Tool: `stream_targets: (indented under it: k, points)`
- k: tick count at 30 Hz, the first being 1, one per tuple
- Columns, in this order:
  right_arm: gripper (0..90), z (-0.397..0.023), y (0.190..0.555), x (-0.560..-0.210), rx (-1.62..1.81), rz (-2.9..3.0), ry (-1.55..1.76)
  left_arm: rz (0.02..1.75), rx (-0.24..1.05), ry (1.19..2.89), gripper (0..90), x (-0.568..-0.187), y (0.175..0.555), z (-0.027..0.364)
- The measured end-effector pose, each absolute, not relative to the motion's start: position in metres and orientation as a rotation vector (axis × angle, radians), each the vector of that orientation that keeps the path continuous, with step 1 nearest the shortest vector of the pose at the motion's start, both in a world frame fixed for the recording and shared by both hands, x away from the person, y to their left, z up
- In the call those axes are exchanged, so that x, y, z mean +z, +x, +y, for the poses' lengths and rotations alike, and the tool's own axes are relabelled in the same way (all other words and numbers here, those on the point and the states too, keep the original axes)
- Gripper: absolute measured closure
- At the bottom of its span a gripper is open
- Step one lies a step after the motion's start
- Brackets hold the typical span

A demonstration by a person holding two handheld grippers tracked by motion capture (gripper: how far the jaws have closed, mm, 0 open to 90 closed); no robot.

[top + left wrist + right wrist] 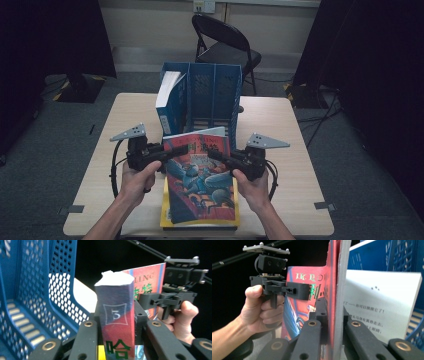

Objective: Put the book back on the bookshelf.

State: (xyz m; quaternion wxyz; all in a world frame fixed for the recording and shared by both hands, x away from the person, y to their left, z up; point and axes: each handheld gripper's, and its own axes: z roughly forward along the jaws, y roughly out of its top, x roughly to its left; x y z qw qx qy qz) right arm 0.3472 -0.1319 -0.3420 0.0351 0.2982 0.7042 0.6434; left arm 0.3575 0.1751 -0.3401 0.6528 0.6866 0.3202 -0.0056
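— While you hold the red book (200, 175) up off the yellow book (200, 220) on the tabletop (295, 150), how do your tongs sit from the high view?

— Your left tongs (180, 149) and right tongs (216, 155) pinch its upper corners, just before the blue file rack (210, 95).

— And the left gripper view?

— Your left tongs (115, 322) are clamped on the spine, numbered three. It looks thick, probably heavy, yet stiff enough there.

— The right gripper view?

— Your right tongs (331, 315) are closed on the page edge (342, 290) and cover. I'd judge loose pages may slip; grip deeper. The white book (382, 302) stands beyond.
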Motion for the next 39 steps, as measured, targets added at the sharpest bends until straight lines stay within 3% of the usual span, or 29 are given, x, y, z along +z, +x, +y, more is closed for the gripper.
stream_targets:
  k: [5,10,23,28,36,39]
  points:
    - [85.5,-0.133,0.346,-0.328,2.009,2.108,0.87,0.651,0.085,1.54,73.6,-0.322,0.352,0.175]
    - [84.7,-0.131,0.341,-0.324,1.983,2.134,0.812,0.595,0.099,1.558,72.6,-0.323,0.339,0.178]
    - [56.6,-0.151,0.319,-0.334,1.882,2.099,0.819,0.532,0.14,1.557,71.0,-0.326,0.312,0.175]
    - [46.1,-0.163,0.326,-0.354,1.776,2.139,0.915,0.525,0.156,1.606,69.9,-0.324,0.301,0.171]
    - [42.8,-0.162,0.333,-0.369,1.801,2.227,0.907,0.508,0.14,1.64,68.3,-0.328,0.299,0.169]
    - [43.7,-0.158,0.335,-0.368,1.785,2.23,0.908,0.537,0.187,1.714,68.1,-0.338,0.301,0.159]
